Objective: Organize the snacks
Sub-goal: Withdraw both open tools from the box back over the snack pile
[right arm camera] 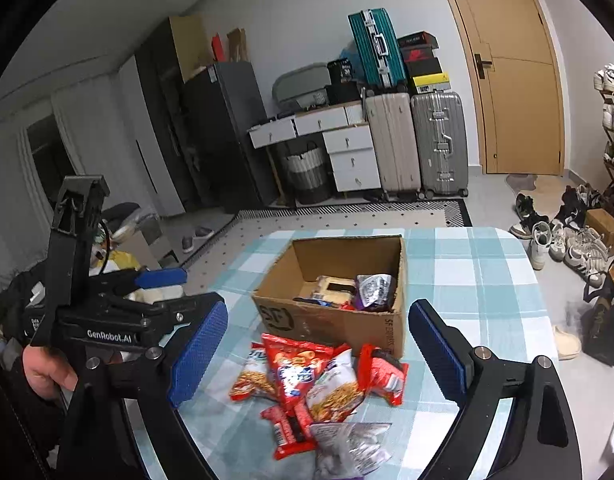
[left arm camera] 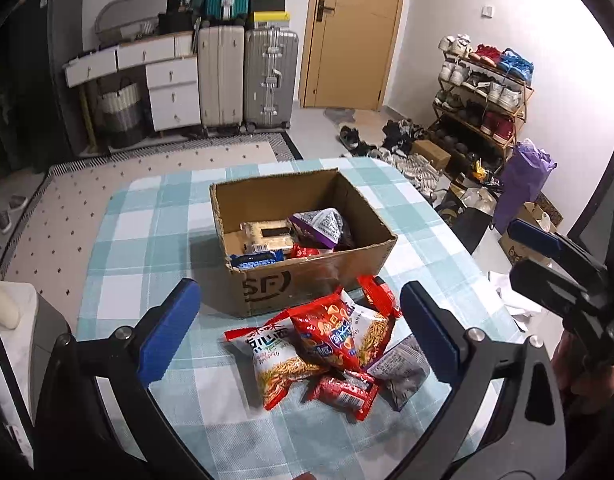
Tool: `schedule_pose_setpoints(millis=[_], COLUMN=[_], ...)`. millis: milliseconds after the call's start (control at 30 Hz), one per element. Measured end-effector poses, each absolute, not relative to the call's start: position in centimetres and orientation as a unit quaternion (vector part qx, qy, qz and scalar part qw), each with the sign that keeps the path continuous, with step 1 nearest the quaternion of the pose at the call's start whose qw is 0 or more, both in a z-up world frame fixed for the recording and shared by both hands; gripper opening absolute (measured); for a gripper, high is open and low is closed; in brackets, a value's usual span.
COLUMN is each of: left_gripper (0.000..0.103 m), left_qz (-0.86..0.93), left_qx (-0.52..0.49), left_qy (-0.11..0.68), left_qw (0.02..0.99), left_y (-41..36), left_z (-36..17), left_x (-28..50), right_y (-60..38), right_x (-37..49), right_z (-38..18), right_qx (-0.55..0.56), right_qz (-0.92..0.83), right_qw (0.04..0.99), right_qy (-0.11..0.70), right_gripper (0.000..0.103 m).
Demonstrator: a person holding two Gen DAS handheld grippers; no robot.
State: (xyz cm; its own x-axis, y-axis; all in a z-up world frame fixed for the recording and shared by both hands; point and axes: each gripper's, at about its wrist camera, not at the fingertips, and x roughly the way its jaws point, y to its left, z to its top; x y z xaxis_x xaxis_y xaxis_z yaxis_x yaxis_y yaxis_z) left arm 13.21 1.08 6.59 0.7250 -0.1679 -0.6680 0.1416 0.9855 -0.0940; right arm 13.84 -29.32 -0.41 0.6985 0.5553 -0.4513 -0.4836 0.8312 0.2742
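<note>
Cardboard box [left arm camera: 307,280] partly filled; snack pile [left arm camera: 327,348] loose on surface [left arm camera: 155,220]. Left hand-held gripper [left arm camera: 299,332] and right hand-held gripper [right arm camera: 319,352] both wide open, empty. Pick the top red packet [left arm camera: 327,332] first, pinching a sealed edge.

We count one open brown cardboard box [left arm camera: 307,276], three upright hard-shell suitcases [left arm camera: 221,80] at twelve o'clock, two blue-padded grippers [left arm camera: 303,332].

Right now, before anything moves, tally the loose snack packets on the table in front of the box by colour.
Red packets: 3
White noodle bags: 2
Grey packet: 1
Total: 6
</note>
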Motion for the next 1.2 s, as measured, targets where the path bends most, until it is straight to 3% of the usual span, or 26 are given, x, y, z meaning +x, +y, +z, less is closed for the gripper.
schedule_pose_setpoints(millis=[500,1200], left_gripper=[0.102,0.102], left_qz=[-0.063,-0.058], left_qx=[-0.059,-0.057], left_qy=[0.346,0.369], left_qw=[0.934,0.926], left_y=[2.4,2.1], left_z=[4.6,-4.2], left_x=[5.8,3.9], right_y=[-30.4,-30.1], right_x=[7.7,7.0], right_z=[-2.0,-11.6], right_qx=[0.073,0.075], right_qz=[0.272,0.248], right_qw=[0.922,0.902], right_qy=[0.266,0.346], right_gripper=[0.095,0.095])
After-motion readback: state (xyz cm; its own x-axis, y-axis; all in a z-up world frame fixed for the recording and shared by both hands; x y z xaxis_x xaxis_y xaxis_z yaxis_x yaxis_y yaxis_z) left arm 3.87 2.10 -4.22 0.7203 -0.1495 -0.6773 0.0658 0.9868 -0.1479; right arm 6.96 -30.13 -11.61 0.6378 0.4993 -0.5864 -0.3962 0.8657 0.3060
